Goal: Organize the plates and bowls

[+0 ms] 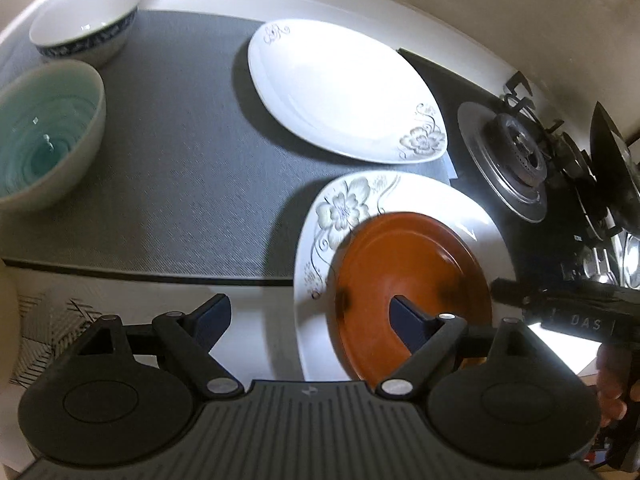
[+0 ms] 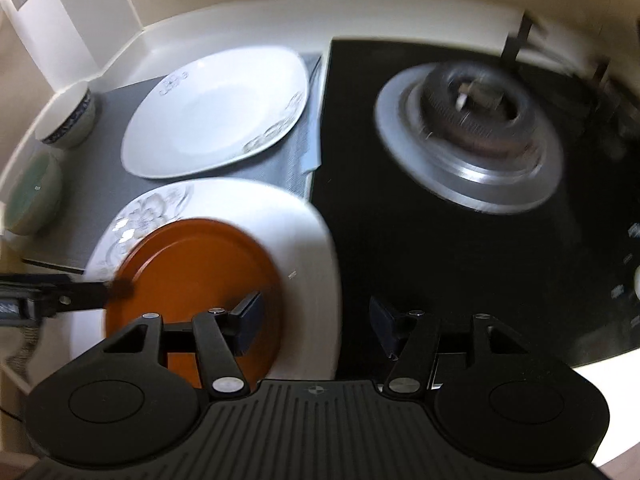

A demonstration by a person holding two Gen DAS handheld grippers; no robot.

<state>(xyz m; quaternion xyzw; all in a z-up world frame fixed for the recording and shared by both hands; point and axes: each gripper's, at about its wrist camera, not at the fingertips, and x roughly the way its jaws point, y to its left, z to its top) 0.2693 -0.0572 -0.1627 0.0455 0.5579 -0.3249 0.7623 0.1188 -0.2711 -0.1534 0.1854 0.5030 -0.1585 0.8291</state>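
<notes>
An orange plate [image 1: 408,292] lies on a white floral plate [image 1: 352,208] at the mat's near right corner. A second white floral plate [image 1: 340,88] lies farther back. A teal bowl [image 1: 44,136] and a blue-patterned white bowl [image 1: 84,28] stand at the left. My left gripper [image 1: 310,314] is open, its right finger over the orange plate. My right gripper [image 2: 316,320] is open above the stacked plates' right edge, over the orange plate [image 2: 192,276] and the white plate [image 2: 304,240]. The left gripper's tip shows in the right wrist view [image 2: 80,292].
A grey mat [image 1: 180,160] covers the white counter. A black gas hob with a burner [image 2: 472,136] lies right of the mat. A white wall edge [image 2: 52,24] stands at the back left. The other white plate [image 2: 216,116] and both bowls [image 2: 68,120] sit behind.
</notes>
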